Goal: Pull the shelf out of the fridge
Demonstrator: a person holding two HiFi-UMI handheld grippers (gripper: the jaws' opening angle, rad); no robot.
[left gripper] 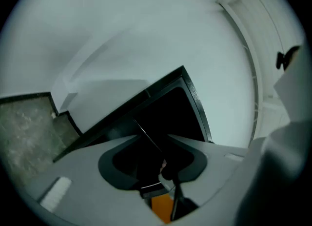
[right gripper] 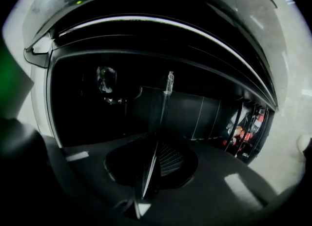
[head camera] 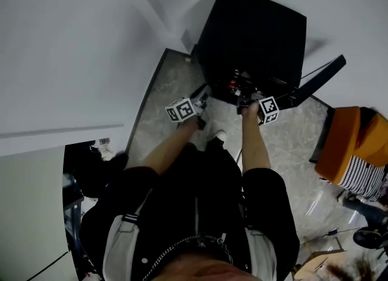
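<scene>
Shelf inside fridge, front edge at fridge opening, door swung wide. Right gripper clenched on shelf front edge. Left gripper released, jaws apart, gripping nothing. Shelf looks thin, clear, rigid. Likely smooth, slippery, chips easily, tips once unsupported. Best hold: front edge, both sides, pull level.
</scene>
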